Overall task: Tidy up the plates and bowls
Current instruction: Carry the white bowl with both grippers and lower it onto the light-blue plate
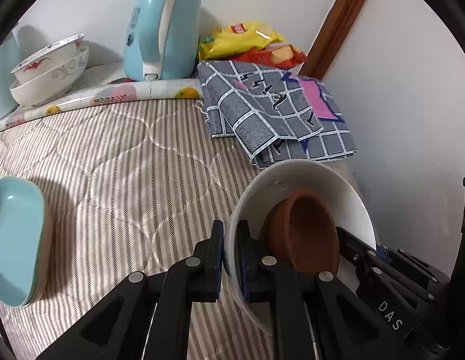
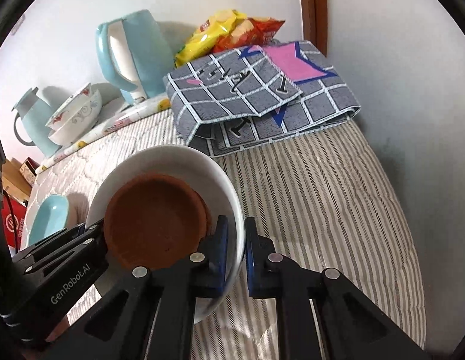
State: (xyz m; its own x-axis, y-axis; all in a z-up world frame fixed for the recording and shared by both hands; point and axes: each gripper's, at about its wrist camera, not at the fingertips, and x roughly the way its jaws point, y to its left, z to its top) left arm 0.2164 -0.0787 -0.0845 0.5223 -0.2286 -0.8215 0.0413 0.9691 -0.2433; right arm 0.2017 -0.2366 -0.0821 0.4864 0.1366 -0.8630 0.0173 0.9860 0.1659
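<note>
Both grippers — left (image 1: 230,265), right (image 2: 236,258) — pinch opposite rims of the tilted white bowl (image 1: 304,180) holding brown dishes (image 1: 307,231).

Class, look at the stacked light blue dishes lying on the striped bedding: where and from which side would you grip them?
Grip the raised rim of the light blue dishes along one long side, jaws descending from above; the thin upturned wall probably suits pinching, while the rounded corners offer less.

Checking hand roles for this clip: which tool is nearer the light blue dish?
Left. The left tool grips the white bowl on the rim facing the light blue dish; the right tool grips the opposite rim, farther away.
</note>
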